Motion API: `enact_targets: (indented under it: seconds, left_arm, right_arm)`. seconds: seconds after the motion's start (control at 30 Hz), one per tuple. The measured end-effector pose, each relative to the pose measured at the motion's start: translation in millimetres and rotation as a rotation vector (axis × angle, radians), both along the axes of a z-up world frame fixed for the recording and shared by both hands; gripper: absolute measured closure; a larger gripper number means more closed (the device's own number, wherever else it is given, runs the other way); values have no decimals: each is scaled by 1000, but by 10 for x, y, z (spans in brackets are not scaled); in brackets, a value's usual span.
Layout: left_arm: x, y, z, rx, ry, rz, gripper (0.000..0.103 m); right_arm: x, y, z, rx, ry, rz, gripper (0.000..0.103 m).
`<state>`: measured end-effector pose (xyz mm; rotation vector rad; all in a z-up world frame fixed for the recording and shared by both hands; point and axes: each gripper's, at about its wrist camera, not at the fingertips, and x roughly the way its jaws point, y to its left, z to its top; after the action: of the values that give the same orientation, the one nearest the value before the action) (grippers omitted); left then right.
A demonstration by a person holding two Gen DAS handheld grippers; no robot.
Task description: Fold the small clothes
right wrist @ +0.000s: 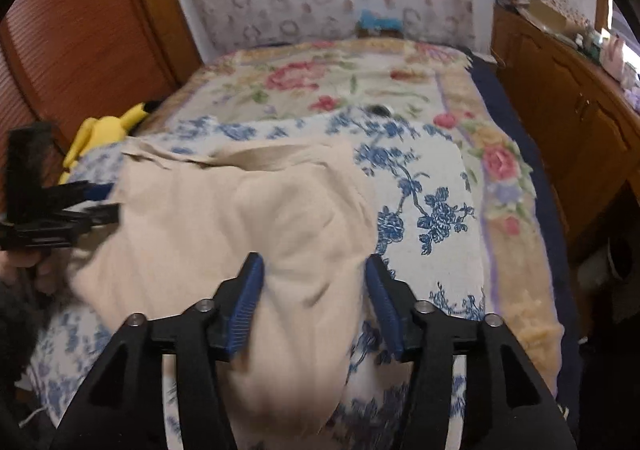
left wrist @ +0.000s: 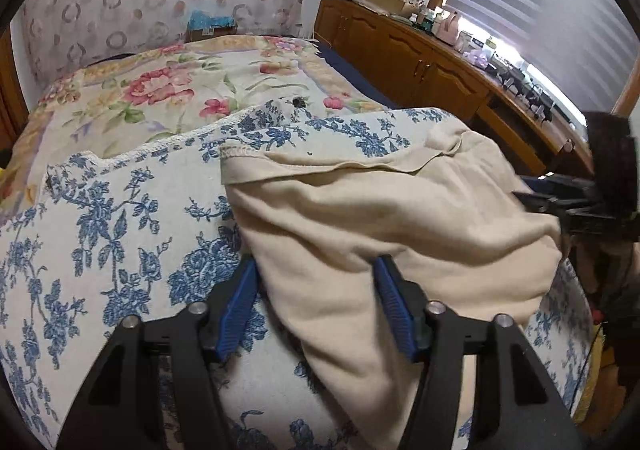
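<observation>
A beige garment lies rumpled on a white cloth with blue flowers spread on the bed. My left gripper is open, its blue fingers astride the garment's near left part. My right gripper is open too, its fingers astride the garment's near right part. Each gripper shows in the other view at the garment's side: the right one in the left wrist view, the left one in the right wrist view. Fabric passes between both pairs of fingers and hangs down toward the cameras.
A floral blanket covers the bed beyond the blue-flowered cloth. A wooden cabinet with clutter on top runs along the right side. A yellow plush toy lies at the bed's left edge by a wooden door.
</observation>
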<state>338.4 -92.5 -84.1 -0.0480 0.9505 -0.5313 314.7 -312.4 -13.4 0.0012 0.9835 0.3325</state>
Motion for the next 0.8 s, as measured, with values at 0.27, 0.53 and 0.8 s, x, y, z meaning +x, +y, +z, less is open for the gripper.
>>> enact_targets:
  seconds: [0.27, 0.53, 0.8]
  left_arm:
    - [31, 50, -6, -116, 60, -20, 93]
    - [-349, 364, 516, -236, -40, -14, 95]
    - [-938, 1177, 1049, -295, -182, 120, 95]
  right_arm:
    - [33, -31, -127, 133, 50, 24, 68]
    - [-112, 155, 209, 145, -30, 102, 88]
    - [-126, 896, 932, 118, -206, 270, 89]
